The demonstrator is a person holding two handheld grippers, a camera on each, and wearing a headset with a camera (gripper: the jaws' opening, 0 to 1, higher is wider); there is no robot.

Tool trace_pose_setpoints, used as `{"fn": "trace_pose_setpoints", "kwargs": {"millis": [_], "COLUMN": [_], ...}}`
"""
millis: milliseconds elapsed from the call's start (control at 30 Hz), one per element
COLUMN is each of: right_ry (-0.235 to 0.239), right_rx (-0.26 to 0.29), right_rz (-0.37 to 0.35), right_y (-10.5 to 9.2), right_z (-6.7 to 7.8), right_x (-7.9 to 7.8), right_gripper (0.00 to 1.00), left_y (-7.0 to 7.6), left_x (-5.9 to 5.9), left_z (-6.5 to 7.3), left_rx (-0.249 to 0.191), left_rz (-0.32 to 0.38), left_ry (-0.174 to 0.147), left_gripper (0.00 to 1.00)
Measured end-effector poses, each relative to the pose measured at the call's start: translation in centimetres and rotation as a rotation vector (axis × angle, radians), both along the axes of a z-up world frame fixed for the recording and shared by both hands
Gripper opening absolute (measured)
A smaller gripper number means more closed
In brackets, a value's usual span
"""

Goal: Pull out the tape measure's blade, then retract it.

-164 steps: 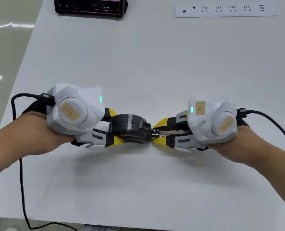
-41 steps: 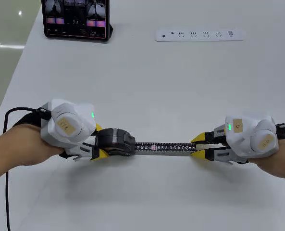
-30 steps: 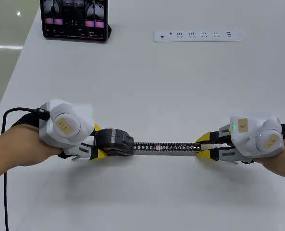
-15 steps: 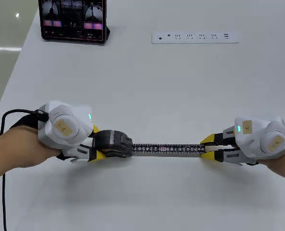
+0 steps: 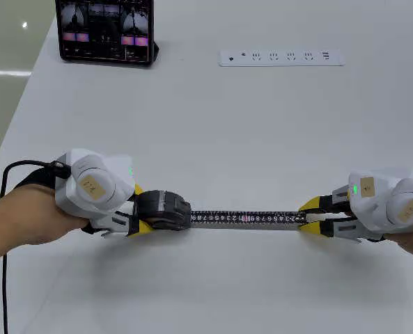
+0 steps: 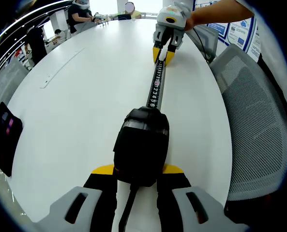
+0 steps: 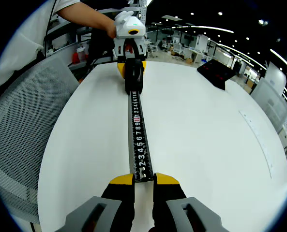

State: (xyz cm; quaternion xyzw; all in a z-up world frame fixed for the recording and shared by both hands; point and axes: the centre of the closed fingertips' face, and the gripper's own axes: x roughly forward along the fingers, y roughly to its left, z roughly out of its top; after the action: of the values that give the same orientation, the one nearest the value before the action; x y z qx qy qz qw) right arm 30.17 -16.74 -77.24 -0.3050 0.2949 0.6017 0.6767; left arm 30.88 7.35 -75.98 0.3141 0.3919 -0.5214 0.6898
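White tabletop [image 5: 213,132] in a bright open workshop.
We see a glossy floor [image 5: 8,49] left of it, a power strip [image 5: 281,58] and a dark standing screen [image 5: 106,31] near its far edge, a grey mesh chair [image 6: 252,96] alongside, and ceiling lights [image 7: 216,29] over what may be racks [image 7: 73,50].

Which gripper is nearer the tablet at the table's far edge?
Left. The left gripper, on the tape measure case, sits nearly in line with the tablet; the right gripper, on the blade tip, is well off to its side.
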Motion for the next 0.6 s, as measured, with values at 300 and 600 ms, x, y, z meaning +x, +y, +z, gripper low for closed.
{"fn": "trace_pose_setpoints", "kwargs": {"millis": [300, 600], "right_ry": [0.002, 0.002], "right_rx": [-0.015, -0.030], "right_rz": [0.000, 0.000], "right_y": [-1.0, -1.6], "right_z": [0.2, 0.2], "right_x": [0.1, 0.1], "right_gripper": [0.10, 0.09], "left_y": [0.0, 0.0], "left_x": [0.0, 0.0], "left_z": [0.0, 0.0], "left_rx": [0.001, 0.001], "left_rz": [0.003, 0.004], "left_ry": [0.001, 0.002], "left_gripper": [0.26, 0.26]}}
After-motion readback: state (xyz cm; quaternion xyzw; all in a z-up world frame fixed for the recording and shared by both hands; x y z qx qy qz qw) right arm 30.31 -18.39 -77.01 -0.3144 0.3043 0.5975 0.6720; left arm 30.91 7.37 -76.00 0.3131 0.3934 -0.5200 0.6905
